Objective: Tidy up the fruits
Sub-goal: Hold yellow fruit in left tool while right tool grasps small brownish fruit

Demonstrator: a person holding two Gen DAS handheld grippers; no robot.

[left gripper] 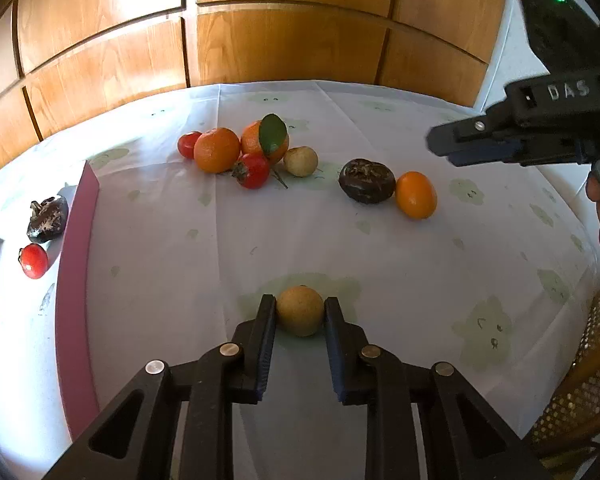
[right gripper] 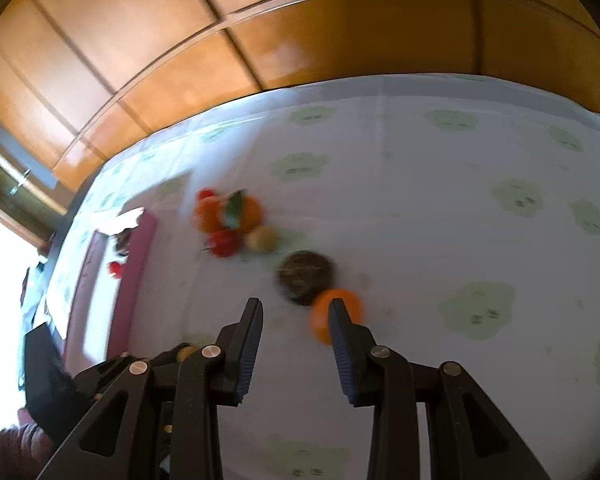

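Gripping the small tan fruit (left gripper: 300, 311) at lower centre of the left wrist view, the left claw (left gripper: 300, 312) was shut on it, pads pressed to both its sides on the table (left gripper: 380, 260). Farther off at the left edge, the pink-walled tray (left gripper: 76, 264) held a red fruit (left gripper: 33, 261) and a dark fruit (left gripper: 48, 218). The right claw (right gripper: 294, 322) stood narrowly parted and empty, an orange fruit (right gripper: 320, 316) lying just past its right fingertip.

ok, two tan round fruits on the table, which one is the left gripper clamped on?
The near tan fruit, alone at the front of the tablecloth, pinched between the left gripper pads. The other tan fruit sits untouched beside the orange-and-red cluster further back.
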